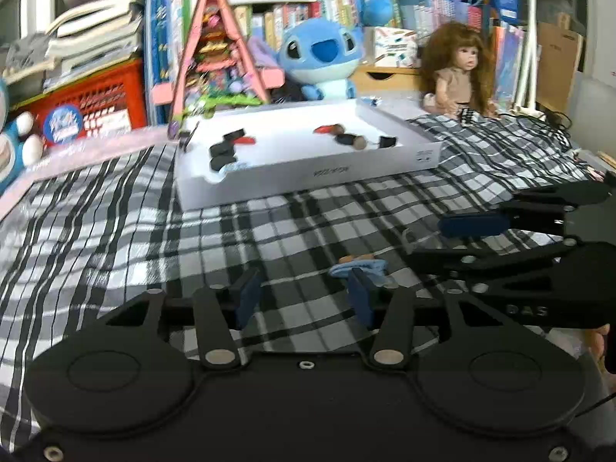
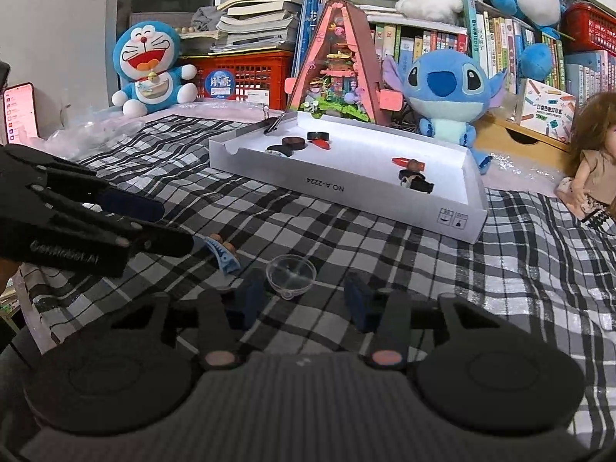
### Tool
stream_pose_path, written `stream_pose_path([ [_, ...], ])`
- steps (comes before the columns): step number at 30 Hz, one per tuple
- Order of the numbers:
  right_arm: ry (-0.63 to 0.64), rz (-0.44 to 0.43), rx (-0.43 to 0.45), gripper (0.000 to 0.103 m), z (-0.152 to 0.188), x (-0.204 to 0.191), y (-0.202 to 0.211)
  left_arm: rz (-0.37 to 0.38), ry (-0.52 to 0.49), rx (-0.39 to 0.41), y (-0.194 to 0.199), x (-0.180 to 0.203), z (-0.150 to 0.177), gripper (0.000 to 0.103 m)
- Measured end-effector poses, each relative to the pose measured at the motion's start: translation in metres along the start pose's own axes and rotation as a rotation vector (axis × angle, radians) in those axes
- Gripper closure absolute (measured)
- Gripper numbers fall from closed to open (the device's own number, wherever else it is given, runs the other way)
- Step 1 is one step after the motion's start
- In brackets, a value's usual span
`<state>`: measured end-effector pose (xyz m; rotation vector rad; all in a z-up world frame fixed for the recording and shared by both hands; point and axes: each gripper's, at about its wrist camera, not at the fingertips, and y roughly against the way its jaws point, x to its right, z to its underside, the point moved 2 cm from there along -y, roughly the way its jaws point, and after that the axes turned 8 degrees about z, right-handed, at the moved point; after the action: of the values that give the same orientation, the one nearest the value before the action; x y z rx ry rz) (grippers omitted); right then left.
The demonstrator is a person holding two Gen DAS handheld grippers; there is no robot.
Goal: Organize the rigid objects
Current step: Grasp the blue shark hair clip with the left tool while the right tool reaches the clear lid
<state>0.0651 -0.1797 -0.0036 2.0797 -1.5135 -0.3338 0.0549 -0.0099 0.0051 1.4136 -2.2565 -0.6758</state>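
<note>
Partly hidden behind the left gripper, a small blue ridged plastic clip lies on the checked cloth surface. Both grippers, the right gripper too, stand wide open, empty, beside a clear round plastic dish.

A small blue clip-like piece with brown knobs lay on the checked cloth; just beside it sat a clear shallow dish, upright; farther back, a white box lid held dark discs and red-and-brown pieces, scattered at both ends.
</note>
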Motion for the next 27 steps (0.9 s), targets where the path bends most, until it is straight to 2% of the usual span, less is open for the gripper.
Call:
stream_pose_path([
  [4, -0.019, -0.008, 0.002, 0.068, -0.001, 0.0, 0.001, 0.019, -0.035, 0.017, -0.001, 0.013, -0.001, 0.053],
  [7, -0.029, -0.006, 0.011, 0.072, -0.001, 0.002, 0.007, 0.033, -0.041, 0.014, -0.006, 0.019, 0.0, 0.052],
  [11, -0.048, -0.004, 0.007, 0.072, -0.002, 0.008, 0.009, 0.044, -0.036, 0.004, -0.015, 0.024, 0.003, 0.052],
  [14, -0.073, -0.011, -0.004, 0.066, -0.001, 0.012, 0.007, 0.046, -0.029, 0.0, -0.022, 0.026, 0.004, 0.052],
  [17, -0.079, -0.013, -0.002, 0.066, -0.001, 0.013, 0.007, 0.07, 0.005, -0.012, -0.028, 0.022, 0.003, 0.059],
  [18, -0.074, -0.012, 0.0, 0.064, -0.001, 0.012, 0.007, 0.075, 0.014, -0.01, -0.029, 0.021, 0.002, 0.064],
  [19, -0.069, -0.013, 0.002, 0.057, -0.001, 0.012, 0.008, 0.077, 0.015, -0.009, -0.03, 0.021, 0.001, 0.067],
  [21, -0.059, -0.014, 0.007, 0.053, -0.002, 0.01, 0.009, 0.073, 0.012, -0.01, -0.03, 0.021, 0.001, 0.067],
  [27, -0.051, -0.007, 0.005, 0.05, -0.004, 0.008, 0.005, 0.061, 0.036, -0.012, -0.026, 0.013, -0.001, 0.067],
])
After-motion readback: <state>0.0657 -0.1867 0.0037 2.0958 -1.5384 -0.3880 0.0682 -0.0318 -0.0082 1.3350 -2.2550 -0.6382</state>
